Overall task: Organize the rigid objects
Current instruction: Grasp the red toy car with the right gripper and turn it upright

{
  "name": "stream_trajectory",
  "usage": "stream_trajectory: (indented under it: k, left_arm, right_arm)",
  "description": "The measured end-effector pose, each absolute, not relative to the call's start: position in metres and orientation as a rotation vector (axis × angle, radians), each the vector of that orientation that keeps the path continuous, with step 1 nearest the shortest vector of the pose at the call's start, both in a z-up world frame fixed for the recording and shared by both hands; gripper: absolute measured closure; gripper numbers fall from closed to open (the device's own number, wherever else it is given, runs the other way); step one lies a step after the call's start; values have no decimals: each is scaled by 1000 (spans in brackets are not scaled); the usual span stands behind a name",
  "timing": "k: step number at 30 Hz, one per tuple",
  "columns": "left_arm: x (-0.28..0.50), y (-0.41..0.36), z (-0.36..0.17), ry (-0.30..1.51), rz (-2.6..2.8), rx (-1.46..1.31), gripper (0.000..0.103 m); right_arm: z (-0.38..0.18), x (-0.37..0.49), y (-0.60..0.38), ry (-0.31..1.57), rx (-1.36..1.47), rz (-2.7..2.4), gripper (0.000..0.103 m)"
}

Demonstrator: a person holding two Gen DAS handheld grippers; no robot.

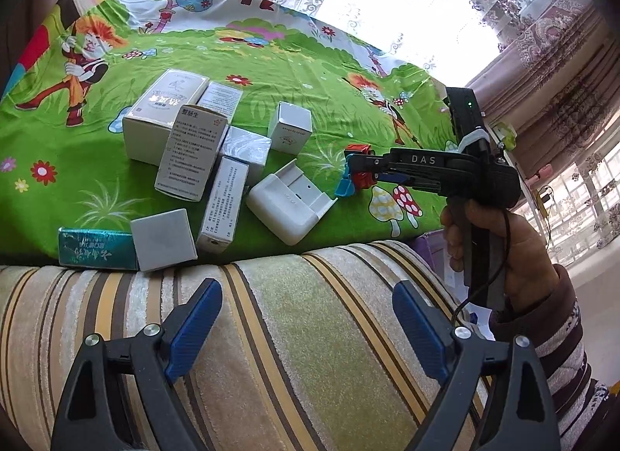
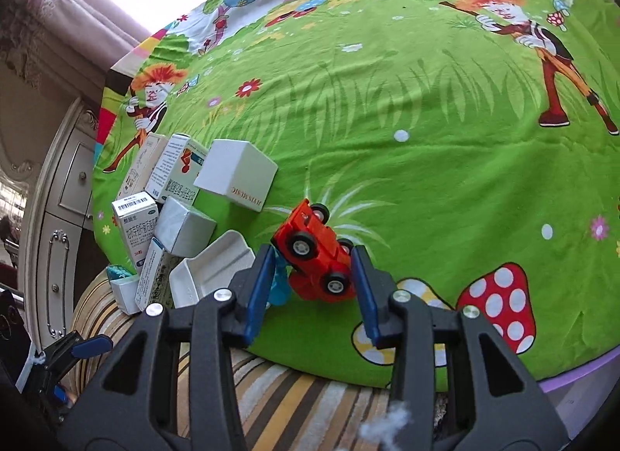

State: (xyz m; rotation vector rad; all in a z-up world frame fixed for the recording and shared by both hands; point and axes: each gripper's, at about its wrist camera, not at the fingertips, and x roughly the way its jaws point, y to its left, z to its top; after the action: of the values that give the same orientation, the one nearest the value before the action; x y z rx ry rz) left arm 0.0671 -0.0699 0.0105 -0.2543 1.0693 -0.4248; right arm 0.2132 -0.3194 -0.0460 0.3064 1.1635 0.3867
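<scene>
A red toy car [image 2: 316,255] with a light-blue part sits tilted between the blue pads of my right gripper [image 2: 314,269], which is shut on it just above the green cartoon sheet [image 2: 407,121]. In the left wrist view the right gripper [image 1: 354,172] holds the car [image 1: 358,168] right of a cluster of boxes. The cluster holds white medicine boxes [image 1: 192,152], a white open case [image 1: 288,205], a small white cube [image 1: 162,240] and a teal box [image 1: 97,247]. My left gripper [image 1: 306,329] is open and empty over the striped cushion [image 1: 310,334].
The striped cushion edge runs along the sheet's near side. A white cabinet [image 2: 58,226] stands left of the bed in the right wrist view. Curtains and windows [image 1: 562,44] lie beyond the bed. Open green sheet stretches behind the boxes.
</scene>
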Motion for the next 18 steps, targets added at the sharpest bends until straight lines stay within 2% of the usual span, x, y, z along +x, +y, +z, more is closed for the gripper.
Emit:
stream_trajectory:
  k: [5, 10, 18]
  left_arm:
    - [83, -84, 12, 1069, -437, -137, 12]
    - [86, -92, 8, 1081, -453, -101, 12]
    - [86, -94, 5, 1090, -450, -93, 12]
  right_arm:
    - [-52, 214, -348, 1157, 429, 360, 58]
    - [-59, 214, -372, 1147, 500, 308, 42]
    - [-53, 215, -380, 1120, 426, 262, 37]
